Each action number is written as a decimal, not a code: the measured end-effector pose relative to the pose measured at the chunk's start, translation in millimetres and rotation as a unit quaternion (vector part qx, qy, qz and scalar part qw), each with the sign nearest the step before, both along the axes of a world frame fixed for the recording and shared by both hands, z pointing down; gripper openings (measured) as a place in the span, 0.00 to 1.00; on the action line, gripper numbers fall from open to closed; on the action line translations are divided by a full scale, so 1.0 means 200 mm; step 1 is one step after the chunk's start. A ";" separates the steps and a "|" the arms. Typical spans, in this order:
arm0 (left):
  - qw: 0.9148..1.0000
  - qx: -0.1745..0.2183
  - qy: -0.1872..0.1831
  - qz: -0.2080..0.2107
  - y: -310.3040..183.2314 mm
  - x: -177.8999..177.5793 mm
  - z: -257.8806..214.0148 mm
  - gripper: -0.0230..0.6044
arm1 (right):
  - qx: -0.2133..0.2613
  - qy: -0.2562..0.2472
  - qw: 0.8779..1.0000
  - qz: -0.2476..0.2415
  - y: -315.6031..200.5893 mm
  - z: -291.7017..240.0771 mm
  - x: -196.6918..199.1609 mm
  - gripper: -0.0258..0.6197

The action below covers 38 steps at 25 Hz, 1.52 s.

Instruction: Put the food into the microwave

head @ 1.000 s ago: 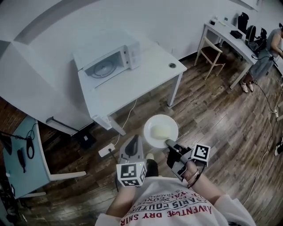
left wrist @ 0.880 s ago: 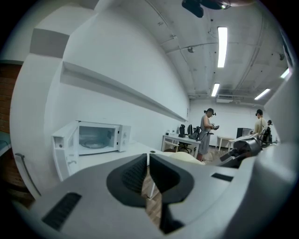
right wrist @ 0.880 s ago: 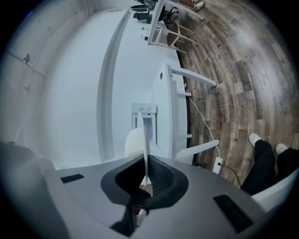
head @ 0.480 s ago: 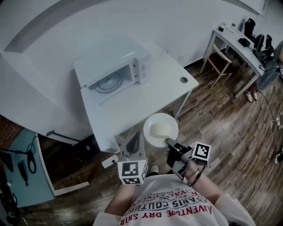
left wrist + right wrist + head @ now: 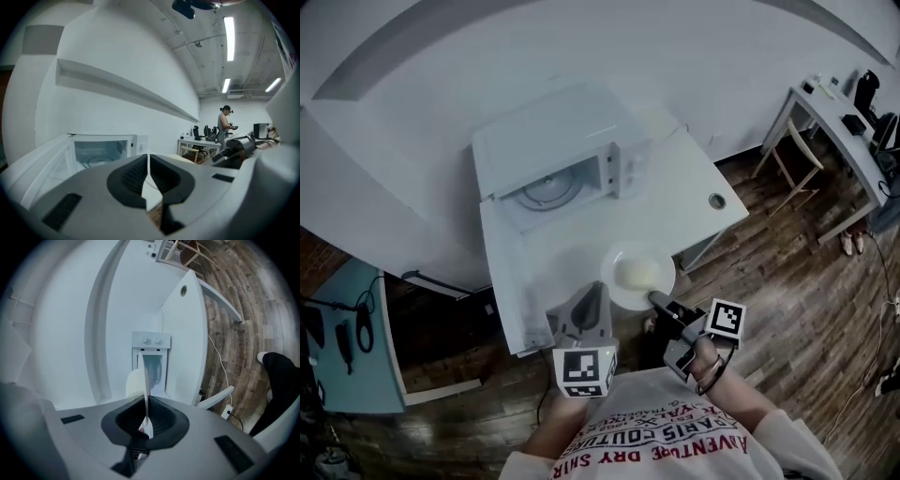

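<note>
The plate (image 5: 637,275) of pale food (image 5: 639,272), borne by the right gripper (image 5: 656,300), has been carried from above the wooden floor (image 5: 787,309) to above the front part of the white table (image 5: 694,202). The left gripper (image 5: 596,292) has been brought forward alongside it and is now seen over the table's front edge. In the head view the open microwave (image 5: 572,141) has been drawn nearer and appears larger. The far desk (image 5: 844,131) has been shifted toward the right border.

I see an office-like lab: strip lights (image 5: 229,32) above my left jaws, gear-laden desk (image 5: 199,140) and person (image 5: 225,123) beyond them.
</note>
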<state>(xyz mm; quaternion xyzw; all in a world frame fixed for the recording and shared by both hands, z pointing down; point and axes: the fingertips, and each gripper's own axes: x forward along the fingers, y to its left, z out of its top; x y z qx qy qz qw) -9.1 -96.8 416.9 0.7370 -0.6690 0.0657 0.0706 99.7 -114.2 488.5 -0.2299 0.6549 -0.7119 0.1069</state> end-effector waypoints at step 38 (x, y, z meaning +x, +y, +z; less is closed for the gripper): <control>0.968 -0.057 0.048 -0.241 -0.74 -0.80 0.24 0.07 | -0.041 0.034 0.980 -0.191 -0.97 0.21 -0.81 0.07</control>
